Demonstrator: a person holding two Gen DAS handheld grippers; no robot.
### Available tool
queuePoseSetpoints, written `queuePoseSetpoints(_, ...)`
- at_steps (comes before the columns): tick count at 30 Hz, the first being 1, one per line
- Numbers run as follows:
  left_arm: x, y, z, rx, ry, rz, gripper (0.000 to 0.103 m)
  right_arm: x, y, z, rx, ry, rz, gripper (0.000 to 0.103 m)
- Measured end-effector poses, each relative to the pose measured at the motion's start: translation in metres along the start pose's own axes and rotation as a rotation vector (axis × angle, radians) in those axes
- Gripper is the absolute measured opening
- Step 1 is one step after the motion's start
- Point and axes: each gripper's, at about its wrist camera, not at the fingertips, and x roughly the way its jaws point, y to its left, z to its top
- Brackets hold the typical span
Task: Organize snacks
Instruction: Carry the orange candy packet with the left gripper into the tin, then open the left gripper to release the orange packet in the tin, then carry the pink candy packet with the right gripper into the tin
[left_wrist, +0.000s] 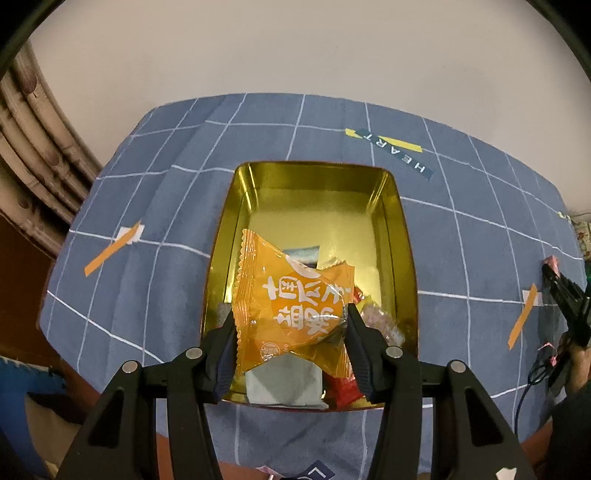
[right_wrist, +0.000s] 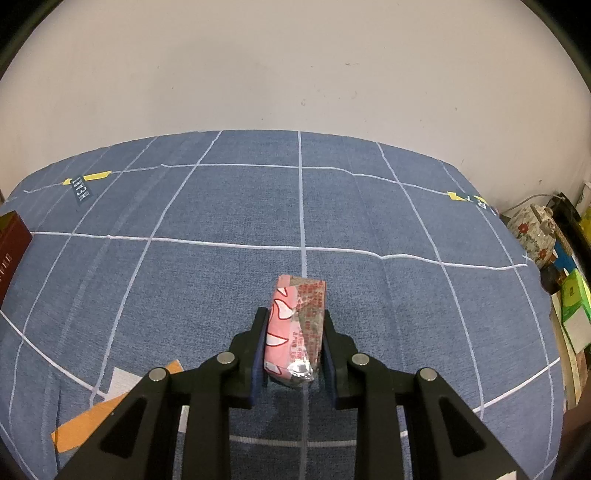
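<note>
Nearest in the left wrist view, the left tongs (left_wrist: 291, 332) pinch an orange packet (left_wrist: 291, 295) by its sides, held above the near end of the gold tin (left_wrist: 404, 236). Under it, several snacks already lie in that near end: a pale packet (left_wrist: 282, 384), a red one (left_wrist: 341, 387), and a few smaller wrappers to the right that are too crowded to tell apart. Beyond them the far half of the tin is bare gold. Past the tin the blue checked cloth (left_wrist: 155, 206) on the tabletop shows no loose snacks in this view, only tape marks.

Over in the right wrist view, the right tongs (right_wrist: 293, 345) are pressed onto a pink packet (right_wrist: 295, 321), gripping it on both sides just above or on the cloth; which, I cannot tell. A corner of the tin's dark red outer wall shows at the left edge, well apart from this packet.

By my reckoning the job is well along: a handful of snacks are in, and two are in hand, the orange one poised to drop and the pink one yet to travel across. No other snacks wait on the cloth in either view.
</note>
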Motion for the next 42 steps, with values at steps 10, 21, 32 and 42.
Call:
queuePoseSetpoints(10, 0.015, -0.023, -0.012, 0.095, 0.037, -0.008, 0.048, -0.001, 0.001, 0.001, -0.012, -0.001, -0.013, 0.026)
queuePoseSetpoints(21, 0.028, -0.037, -0.017, 0.136, 0.033, 0.007, 0.05, -0.001, 0.002, 0.001, -0.02, -0.001, -0.022, 0.026)
queuePoseSetpoints(32, 0.025, -0.039, -0.021, 0.141, 0.016, 0.05, 0.065, -0.003, 0.008, 0.002, -0.023, 0.004, -0.045, 0.025)
queuePoseSetpoints(42, 0.008, -0.037, -0.02, 0.125, -0.034, 0.04, 0.07, -0.024, 0.021, 0.008, -0.028, -0.02, -0.031, 0.024)
